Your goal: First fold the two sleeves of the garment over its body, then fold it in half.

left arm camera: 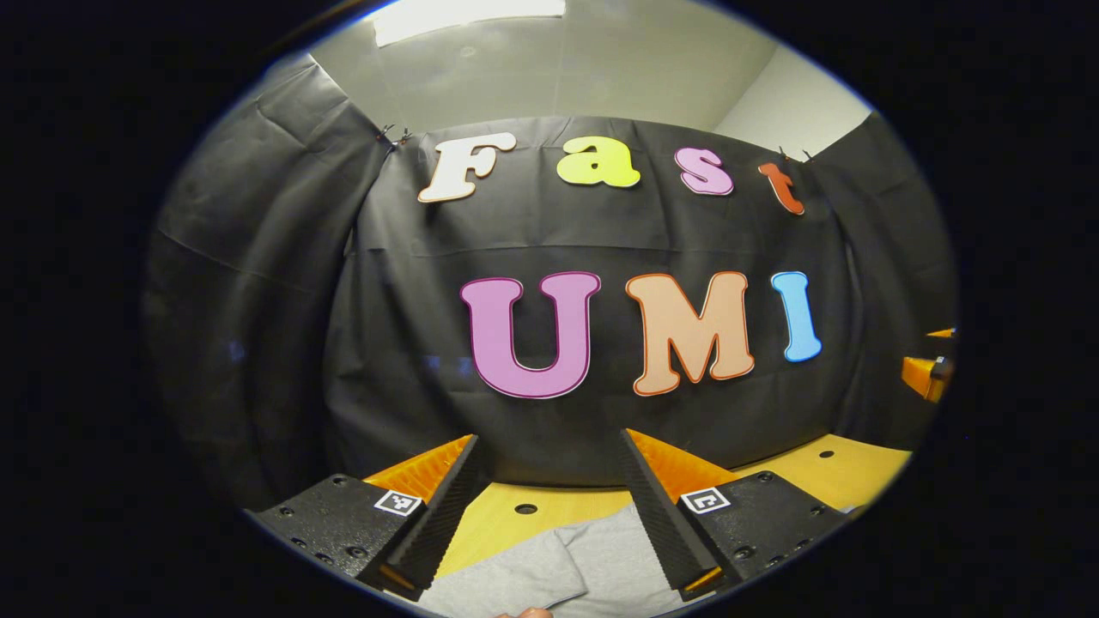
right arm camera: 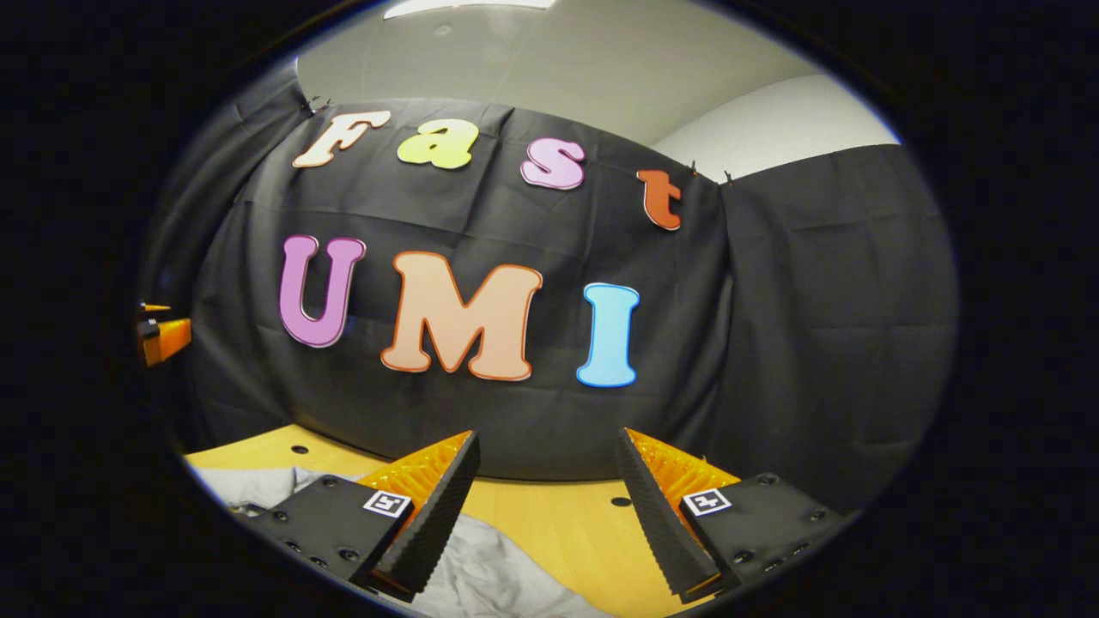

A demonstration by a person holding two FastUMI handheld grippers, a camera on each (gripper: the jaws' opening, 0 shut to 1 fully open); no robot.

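Note:
A grey garment (left arm camera: 567, 566) lies on the yellow table (left arm camera: 506, 519), low in the left gripper view between and below my left gripper's fingers. My left gripper (left arm camera: 549, 446) stands open above it, nothing held. In the right gripper view the grey garment (right arm camera: 481, 571) lies crumpled at the lower left, partly behind the left finger (right arm camera: 429, 524). My right gripper (right arm camera: 545, 442) is open too, with bare table (right arm camera: 558, 532) between its fingers. The other gripper (left arm camera: 927, 373) peeks in at the far right of the left gripper view, and at the far left edge (right arm camera: 163, 335) of the right gripper view.
The black cloth wall (left arm camera: 601, 412) rises close behind the table's far edge. Small round holes (left arm camera: 525, 508) dot the tabletop. A fingertip (left arm camera: 524, 613) shows at the bottom edge of the left gripper view.

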